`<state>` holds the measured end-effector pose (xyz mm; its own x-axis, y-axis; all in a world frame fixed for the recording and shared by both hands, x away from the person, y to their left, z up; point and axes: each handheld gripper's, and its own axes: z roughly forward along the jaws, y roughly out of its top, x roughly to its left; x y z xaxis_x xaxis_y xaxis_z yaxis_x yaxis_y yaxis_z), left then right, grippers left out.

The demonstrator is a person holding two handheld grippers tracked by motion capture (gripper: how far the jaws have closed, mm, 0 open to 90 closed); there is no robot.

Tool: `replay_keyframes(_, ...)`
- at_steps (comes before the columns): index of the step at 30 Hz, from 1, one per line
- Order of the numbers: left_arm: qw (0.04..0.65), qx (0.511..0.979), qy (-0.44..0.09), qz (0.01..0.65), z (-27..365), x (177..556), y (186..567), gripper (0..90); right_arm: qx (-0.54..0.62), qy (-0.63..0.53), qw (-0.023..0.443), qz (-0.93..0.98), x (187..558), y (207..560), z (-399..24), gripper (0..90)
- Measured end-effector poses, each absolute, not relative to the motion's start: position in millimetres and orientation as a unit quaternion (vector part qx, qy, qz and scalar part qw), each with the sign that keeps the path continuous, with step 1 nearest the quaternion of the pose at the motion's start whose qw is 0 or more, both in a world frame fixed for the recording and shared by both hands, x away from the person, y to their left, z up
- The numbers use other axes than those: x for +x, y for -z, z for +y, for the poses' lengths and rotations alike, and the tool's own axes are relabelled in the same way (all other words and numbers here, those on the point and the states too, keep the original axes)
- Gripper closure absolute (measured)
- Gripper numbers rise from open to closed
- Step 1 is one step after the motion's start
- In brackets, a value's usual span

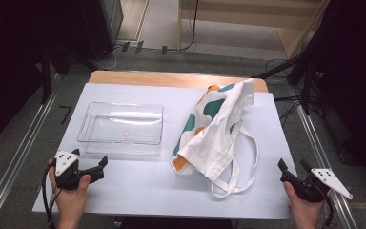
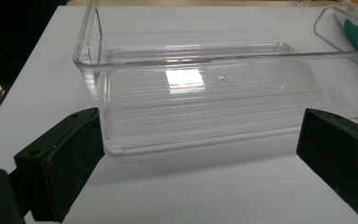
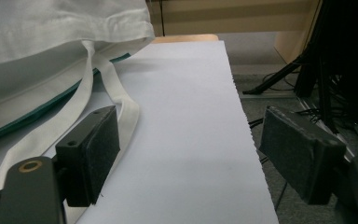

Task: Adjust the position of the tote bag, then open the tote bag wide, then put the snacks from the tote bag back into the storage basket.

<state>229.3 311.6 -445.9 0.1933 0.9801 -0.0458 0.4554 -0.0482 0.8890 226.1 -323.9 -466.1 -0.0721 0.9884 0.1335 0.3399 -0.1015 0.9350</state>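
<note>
A clear plastic tray [image 1: 122,128] lies on the white sheet at the left; its near wall [image 2: 205,135] stands just beyond my left gripper's jaws. A white cloth bag [image 1: 217,129] with teal and orange patches lies crumpled at the right, its straps [image 1: 238,176] looping toward the front edge. My left gripper [image 1: 89,159] rests open at the front left, short of the tray, nothing between its jaws. My right gripper [image 1: 294,166] is open at the front right edge, beside the bag's strap [image 3: 126,112], holding nothing.
The white sheet [image 1: 138,186] covers a wooden table [image 1: 171,78]. Its right edge [image 3: 242,121] drops to grey floor with black cables and stands [image 3: 335,70]. Metal rails [image 1: 24,143] run along both sides.
</note>
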Motion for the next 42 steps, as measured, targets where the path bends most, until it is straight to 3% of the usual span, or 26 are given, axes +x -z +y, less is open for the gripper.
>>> replay_keyframes(12,0.432,0.659,-0.311,0.531,280.3,220.4,429.9,5.0,0.578,-0.459,0.352,0.575,226.2,460.4,-303.6,21.9)
replay_keyframes(26,0.468,0.700,-0.271,0.466,210.9,224.9,401.0,6.2,0.573,-0.482,0.332,0.574,239.3,436.8,-271.8,27.0)
replay_keyframes(42,0.491,0.736,-0.230,0.404,145.2,231.0,391.6,6.8,0.552,-0.477,0.323,0.603,249.5,433.6,-249.4,30.0)
